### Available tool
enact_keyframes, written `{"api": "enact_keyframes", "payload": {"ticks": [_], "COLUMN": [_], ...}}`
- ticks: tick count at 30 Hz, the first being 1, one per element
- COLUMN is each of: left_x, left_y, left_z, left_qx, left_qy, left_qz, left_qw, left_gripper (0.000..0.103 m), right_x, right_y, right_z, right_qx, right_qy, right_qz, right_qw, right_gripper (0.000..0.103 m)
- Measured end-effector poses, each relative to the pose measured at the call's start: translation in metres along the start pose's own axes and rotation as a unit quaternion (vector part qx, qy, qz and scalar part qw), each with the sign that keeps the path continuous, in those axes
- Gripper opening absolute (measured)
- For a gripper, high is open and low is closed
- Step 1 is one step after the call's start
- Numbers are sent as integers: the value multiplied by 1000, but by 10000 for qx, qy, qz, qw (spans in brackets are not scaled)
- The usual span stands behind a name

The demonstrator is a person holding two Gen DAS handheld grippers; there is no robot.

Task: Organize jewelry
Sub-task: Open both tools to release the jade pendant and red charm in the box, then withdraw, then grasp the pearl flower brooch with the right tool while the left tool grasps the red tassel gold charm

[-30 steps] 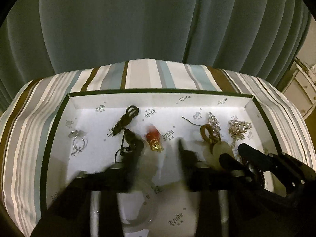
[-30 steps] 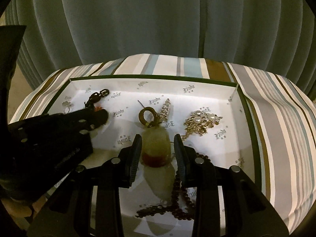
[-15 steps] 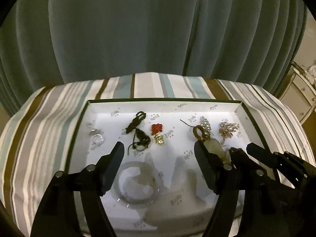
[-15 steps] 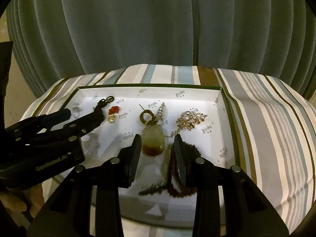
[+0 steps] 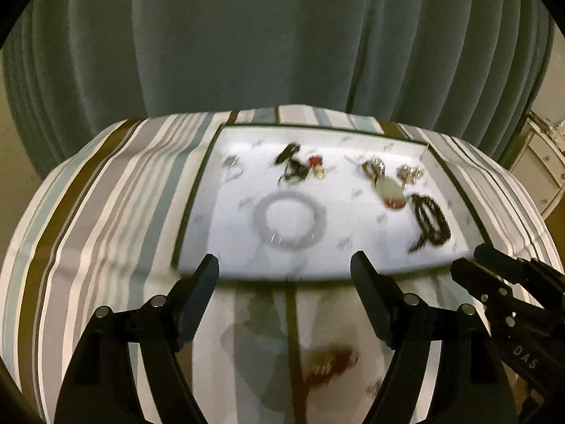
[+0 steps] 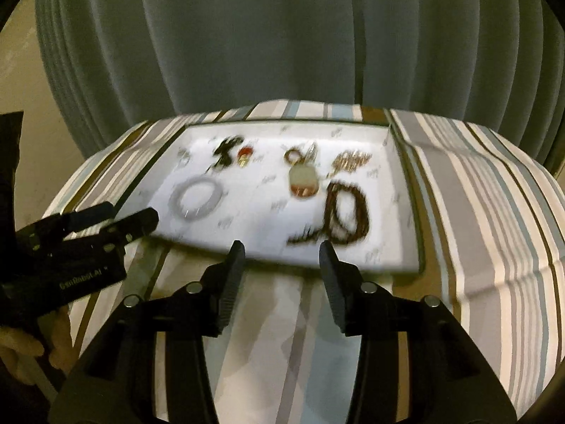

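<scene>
A white tray (image 5: 197,190) with a dark green rim lies on the striped cloth and holds the jewelry. In it are a pale bangle (image 5: 289,219), a dark bead necklace (image 5: 429,222), a jade pendant (image 5: 388,190) on a brown ring, a red and gold charm (image 5: 316,166) and a black cord piece (image 5: 291,168). My left gripper (image 5: 284,259) hovers at the tray's near edge, its jaws opening with nothing between them. My right gripper (image 6: 281,247) hangs before the necklace (image 6: 344,217), its jaws also opening and empty. The picture is blurred by motion.
The striped tablecloth (image 6: 476,212) covers a table that drops away on both sides. A grey-green curtain (image 5: 282,35) hangs close behind. A cream cabinet (image 5: 540,173) stands at the far right. A person's hand (image 6: 21,349) holds the left gripper (image 6: 129,212).
Both grippers have drawn back out of the tray to its near edge and spread wider. The pendant that sat between the right jaws now lies free in the tray.
</scene>
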State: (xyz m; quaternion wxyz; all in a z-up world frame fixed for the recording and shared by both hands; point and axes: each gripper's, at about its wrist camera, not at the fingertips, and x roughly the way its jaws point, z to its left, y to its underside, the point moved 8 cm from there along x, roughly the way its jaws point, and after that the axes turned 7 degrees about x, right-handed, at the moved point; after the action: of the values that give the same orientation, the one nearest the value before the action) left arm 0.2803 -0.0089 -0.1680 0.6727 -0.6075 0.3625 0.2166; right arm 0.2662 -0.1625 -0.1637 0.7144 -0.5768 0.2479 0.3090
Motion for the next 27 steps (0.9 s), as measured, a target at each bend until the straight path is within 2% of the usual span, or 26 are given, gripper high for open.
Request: {"api": "enact_keyframes", "payload": {"ticks": [9, 17, 27], "left_x": [-27, -43, -45], "left_y": [54, 81, 93], "left_z": [9, 15, 24], "left_qx": [-67, -39, -189], "left_qy": [-242, -439, -460], "left_qz": [135, 153, 208], "left_qw": [9996, 9989, 9985], "left_gripper": [76, 76, 76], "right_x": [-17, -21, -6], "right_y": [56, 77, 87], "right_z": [22, 47, 66], "right_qx": [-249, -504, -761], "right_qy": [-132, -306, -299], "right_qz": [317, 436, 552], "right_qw": [9991, 9973, 9951], "right_gripper": [43, 43, 42]}}
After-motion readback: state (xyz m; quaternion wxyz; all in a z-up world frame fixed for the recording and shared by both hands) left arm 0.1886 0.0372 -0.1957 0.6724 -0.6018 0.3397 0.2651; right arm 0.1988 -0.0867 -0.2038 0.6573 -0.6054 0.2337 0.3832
